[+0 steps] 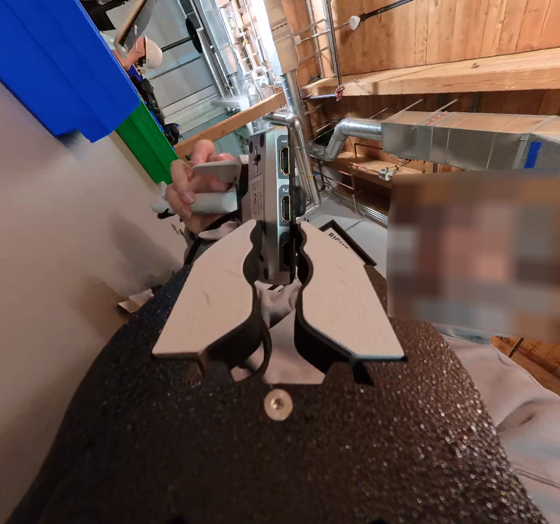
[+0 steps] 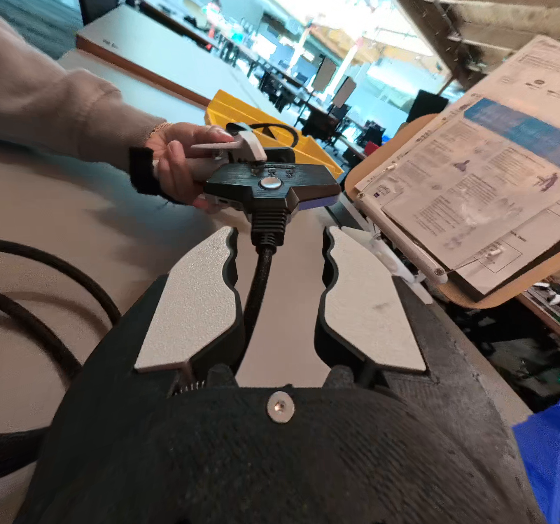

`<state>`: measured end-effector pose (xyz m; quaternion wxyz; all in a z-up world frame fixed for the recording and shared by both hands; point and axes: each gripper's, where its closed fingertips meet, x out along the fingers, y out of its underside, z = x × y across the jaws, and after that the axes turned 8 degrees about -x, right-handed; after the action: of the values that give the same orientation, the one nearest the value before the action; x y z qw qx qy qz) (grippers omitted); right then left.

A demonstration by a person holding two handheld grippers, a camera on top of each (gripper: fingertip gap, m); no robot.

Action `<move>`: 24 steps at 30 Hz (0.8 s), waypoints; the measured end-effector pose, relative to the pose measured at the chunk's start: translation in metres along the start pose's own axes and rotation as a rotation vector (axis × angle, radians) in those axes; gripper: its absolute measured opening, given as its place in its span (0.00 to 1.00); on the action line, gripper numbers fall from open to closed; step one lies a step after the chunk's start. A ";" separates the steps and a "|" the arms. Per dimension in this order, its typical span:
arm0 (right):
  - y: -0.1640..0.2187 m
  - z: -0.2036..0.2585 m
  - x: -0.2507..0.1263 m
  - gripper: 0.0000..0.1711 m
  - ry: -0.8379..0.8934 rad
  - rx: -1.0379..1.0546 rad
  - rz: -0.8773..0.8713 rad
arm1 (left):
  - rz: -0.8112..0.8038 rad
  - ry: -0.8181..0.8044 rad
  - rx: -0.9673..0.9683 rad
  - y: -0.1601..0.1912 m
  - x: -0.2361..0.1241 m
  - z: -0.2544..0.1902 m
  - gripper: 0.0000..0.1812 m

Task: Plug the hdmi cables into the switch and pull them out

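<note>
1. Left wrist view: the left claw [image 1: 277, 247], two white-faced fingers on a black textured body, is clamped on the near end of a slim grey HDMI switch box [image 1: 274, 206], which stands on edge and points away from the camera.
2. The switch's narrow face carries a column of HDMI ports; the two farther ones are empty, and the nearest lies between the fingers [image 1: 212, 291].
3. Beyond the switch, a person's hand [image 1: 194, 185] holds the white handle of the right claw [image 1: 242, 182], which touches the switch's far side; whether it grips cannot be told here.
4. A blue plastic bin [image 1: 54, 54] and a green bin [image 1: 145, 142] stand at upper left on the pale desk [image 1: 60, 236].
5. Right wrist view: the right claw [image 2: 280, 238] stands open, its white fingers [image 2: 188, 306] spread apart.
6. Between them runs a black braided HDMI cable [image 2: 257, 282], its ribbed strain relief meeting a black T-shaped body with a round silver button [image 2: 271, 183]; no finger touches the cable.
7. A hand [image 2: 175, 161] in a beige sleeve grips the handle of the left claw [image 2: 242, 148] just behind that body.
8. A yellow plastic bin [image 2: 242, 109] lies farther back on the desk [image 2: 75, 221]; a board with printed sheets [image 2: 469, 191] leans at right.
</note>
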<state>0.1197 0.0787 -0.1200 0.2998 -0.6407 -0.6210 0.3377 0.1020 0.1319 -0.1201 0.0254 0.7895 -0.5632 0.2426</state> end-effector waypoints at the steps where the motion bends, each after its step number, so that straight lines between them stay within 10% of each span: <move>1: 0.002 -0.004 0.001 0.30 0.037 0.015 -0.023 | -0.005 0.002 -0.003 -0.002 0.001 0.002 0.11; 7: 0.021 0.001 0.005 0.14 0.068 0.012 -0.031 | -0.091 -0.036 -0.065 -0.011 -0.001 0.023 0.11; 24: 0.040 0.003 0.017 0.13 0.056 0.258 -0.002 | -0.173 -0.167 -0.004 -0.021 -0.013 0.034 0.11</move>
<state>0.1410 0.0939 -0.1548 0.3972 -0.6053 -0.5643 0.3967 0.1294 0.1403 -0.1503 0.0009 0.8527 -0.4934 0.1716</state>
